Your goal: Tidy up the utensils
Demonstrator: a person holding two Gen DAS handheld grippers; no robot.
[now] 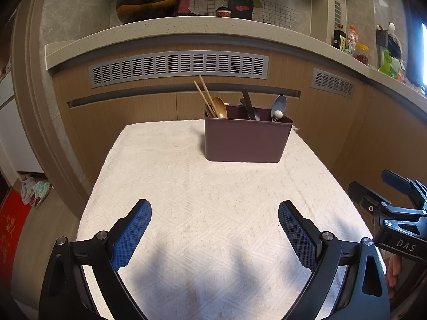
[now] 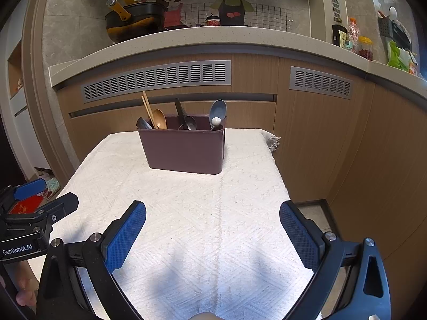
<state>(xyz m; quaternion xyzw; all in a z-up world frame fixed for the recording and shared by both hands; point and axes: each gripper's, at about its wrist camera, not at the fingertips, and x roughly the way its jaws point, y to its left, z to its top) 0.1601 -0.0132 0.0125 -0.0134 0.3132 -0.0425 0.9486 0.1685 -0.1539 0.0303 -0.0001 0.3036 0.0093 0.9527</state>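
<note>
I logged both grippers, left and right, fingers wide apart and empty, facing the maroon utensil caddy on the table.

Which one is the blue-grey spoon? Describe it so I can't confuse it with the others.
Find the maroon utensil caddy at the far end of the white cloth. The blue-grey spoon stands bowl-up in its right end. It is the only pale blue piece; its neighbours are dark or wooden.

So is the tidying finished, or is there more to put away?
It looks finished. The chopsticks, wooden spoon and blue spoon stand in the brown holder. The left gripper and right gripper are open and empty. Nothing loose shows on the white cloth.
</note>
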